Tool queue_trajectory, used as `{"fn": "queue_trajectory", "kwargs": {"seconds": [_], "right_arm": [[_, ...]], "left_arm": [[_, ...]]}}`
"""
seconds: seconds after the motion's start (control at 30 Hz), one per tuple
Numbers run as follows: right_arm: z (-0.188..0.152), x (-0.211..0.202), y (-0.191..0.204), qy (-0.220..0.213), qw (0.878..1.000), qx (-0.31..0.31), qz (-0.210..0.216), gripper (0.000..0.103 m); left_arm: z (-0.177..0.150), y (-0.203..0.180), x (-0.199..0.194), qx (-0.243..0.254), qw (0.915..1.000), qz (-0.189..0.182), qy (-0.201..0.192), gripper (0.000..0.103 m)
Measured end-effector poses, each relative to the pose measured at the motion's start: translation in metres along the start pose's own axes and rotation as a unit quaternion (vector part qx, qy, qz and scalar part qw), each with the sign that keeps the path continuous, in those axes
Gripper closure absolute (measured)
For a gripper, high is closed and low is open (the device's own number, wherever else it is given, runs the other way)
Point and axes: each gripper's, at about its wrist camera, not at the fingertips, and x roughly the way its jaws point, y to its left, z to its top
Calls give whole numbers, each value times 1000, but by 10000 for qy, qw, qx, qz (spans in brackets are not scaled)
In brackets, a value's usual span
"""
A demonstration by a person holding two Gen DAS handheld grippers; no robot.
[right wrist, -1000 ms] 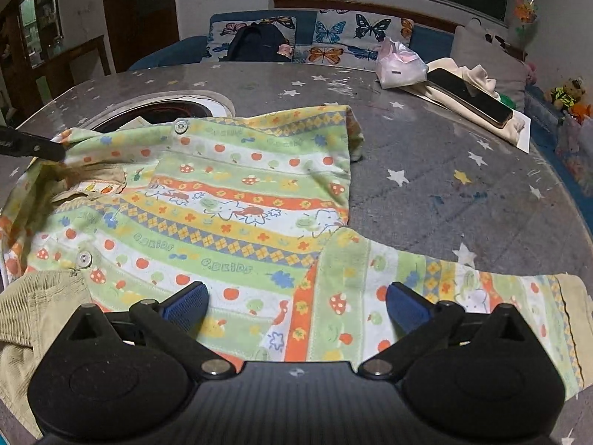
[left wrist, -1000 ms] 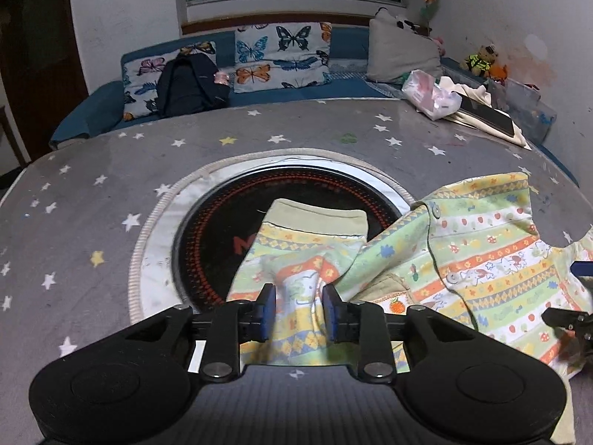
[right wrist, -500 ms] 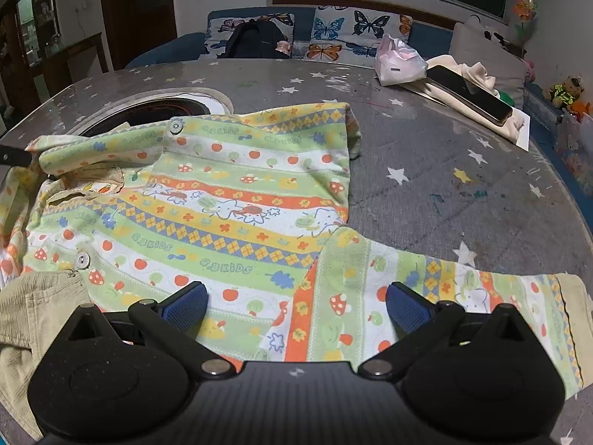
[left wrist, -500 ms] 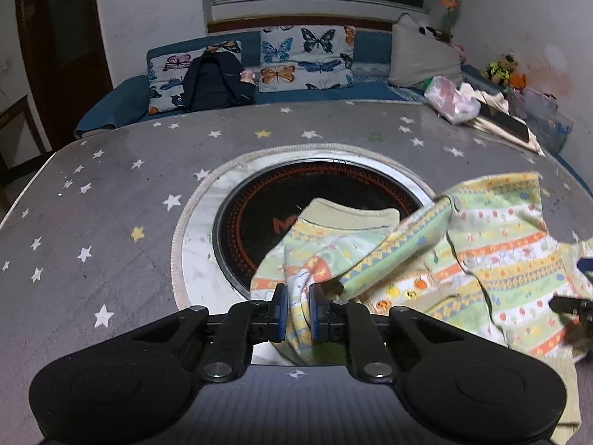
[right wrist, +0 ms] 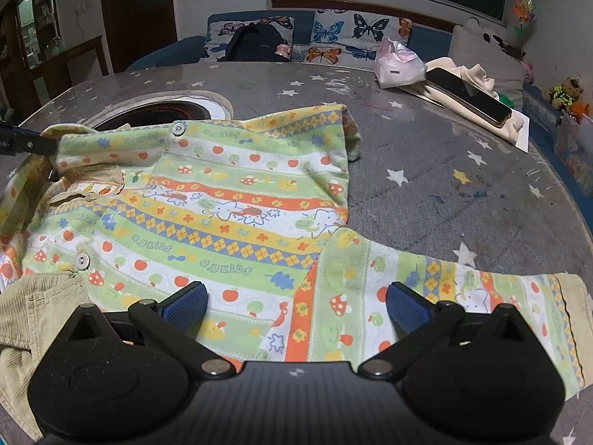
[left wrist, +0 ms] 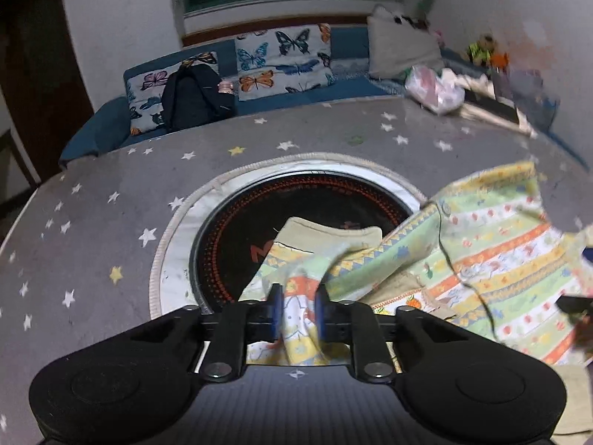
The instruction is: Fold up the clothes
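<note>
- Child's patterned shirt [right wrist: 237, 207] spread face-up on grey star-print counter [right wrist: 463, 155]; one sleeve overlying the round black hotplate [left wrist: 237, 244] set in the counter, other sleeve [right wrist: 444, 296] stretched flat just ahead of right gripper.
- Left gripper [left wrist: 297, 313]: jaws closing, bunched sleeve cloth [left wrist: 300, 307] between the blue pads; pads appear pressed against the fabric, cuff end draped forward over the hotplate.
- Right gripper [right wrist: 296, 302]: jaws wide apart, nothing between them, poised just above the hem and the root of the flat sleeve.
- Step in hand, judged: secure left sleeve, then fold it inward across the shirt body.
- For a clean fold: confirm full pad contact on the cloth before lifting; lift only enough to clear the hotplate rim; carry sleeve toward the button placket [right wrist: 178, 128]; lay it flat, cuff in line with the body.
- Risk, judged: thin bunched cloth slipping from the pads; shirt body dragged along unless pinned near the hem by the right gripper.
- Khaki corduroy garment [right wrist: 33, 315] touching the shirt's lower corner; keep it out of the fold.
- Legible print on shirt stripes: "Q.B KiDS", repeated. Hotplate lettering partly covered, unreadable.
- Phone [right wrist: 469, 96] and pink plastic bag [right wrist: 398, 65] at far side of counter, well apart from the shirt.
</note>
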Motion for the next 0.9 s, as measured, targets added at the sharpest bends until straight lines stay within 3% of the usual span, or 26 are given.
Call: {"fn": "queue_trajectory", "kwargs": {"seconds": [0.17,0.33,0.43,0.5,0.67,0.73,0.77,0.9], "right_arm": [[0,0,0,-21,10000,0,-4,0],[0,1,2,-45,10000,30,-37,0],[1,1,2,-44,10000,26,-35,0],[1,1,2,-44,10000,32,-43,0],[0,1,3,-56,10000,41,-54,0],[0,1,3,-54,10000,41,-53,0],[0,1,3,-52,10000,41,-52,0],[0,0,3,-55,10000,41,-53,0]], "left_arm": [[-8,17,-14,-245,9996,126,-63,96],[-18,26,-24,-350,9990,263,-26,95],[-19,21,-21,-208,9992,327,35,85],[-16,15,-18,-73,9993,374,2,66],[-5,2,-6,219,9990,395,-68,64],[-3,1,0,273,9990,366,-41,78],[-3,3,2,237,9992,323,-3,92],[-10,20,-12,-208,9987,459,-91,98]]}}
